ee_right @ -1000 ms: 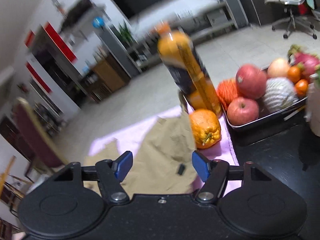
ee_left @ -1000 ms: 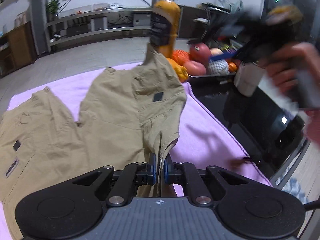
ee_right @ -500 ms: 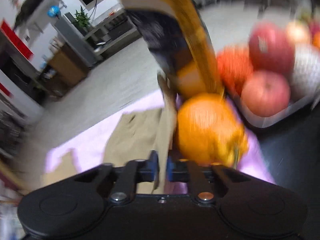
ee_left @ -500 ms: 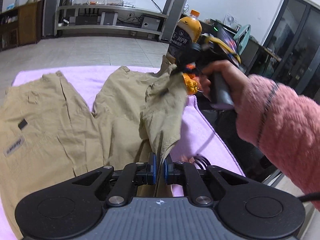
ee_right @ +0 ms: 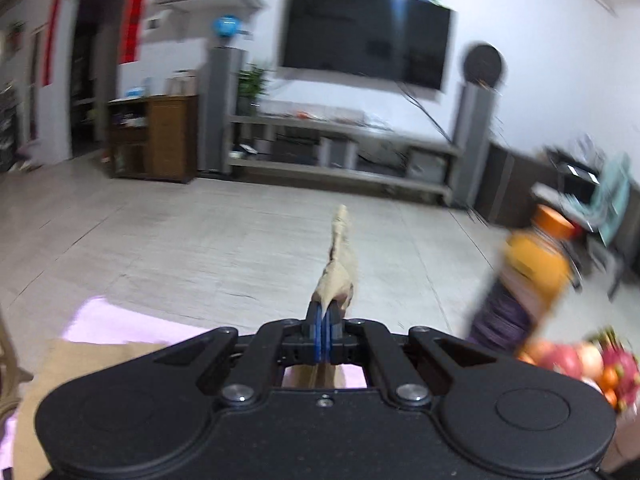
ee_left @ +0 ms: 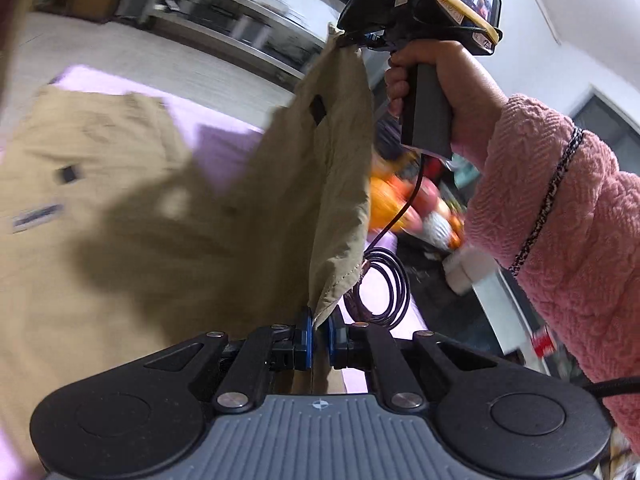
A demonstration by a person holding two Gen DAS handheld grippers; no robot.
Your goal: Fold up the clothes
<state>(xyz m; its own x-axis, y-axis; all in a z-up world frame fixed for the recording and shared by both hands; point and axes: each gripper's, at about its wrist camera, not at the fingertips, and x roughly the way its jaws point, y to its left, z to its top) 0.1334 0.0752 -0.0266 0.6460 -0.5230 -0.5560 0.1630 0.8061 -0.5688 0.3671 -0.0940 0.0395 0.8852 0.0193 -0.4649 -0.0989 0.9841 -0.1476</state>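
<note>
Khaki trousers (ee_left: 120, 208) lie spread on a pink cloth (ee_left: 224, 140), with one end raised off it. My left gripper (ee_left: 319, 330) is shut on the near corner of that raised edge. Up at the top of the left wrist view, my right gripper (ee_left: 352, 38) pinches the far corner, held by a hand in a pink sleeve (ee_left: 560, 208). The right wrist view shows my right gripper (ee_right: 322, 330) shut with a tuft of khaki fabric (ee_right: 340, 268) sticking out past its blue pads (ee_right: 316, 330). The raised edge hangs stretched between the two grippers.
An orange drink bottle (ee_right: 528, 276) stands at the right beside a tray of fruit (ee_right: 580, 364). A coiled black cable (ee_left: 384, 284) hangs under the right hand. Behind lie a tiled floor (ee_right: 200, 240), a low TV shelf (ee_right: 340, 148) and a wooden cabinet (ee_right: 160, 136).
The right gripper shut on the far corner of the trousers and lifted it, swinging left. The left gripper also moved, carrying the near corner, so the edge now hangs in the air.
</note>
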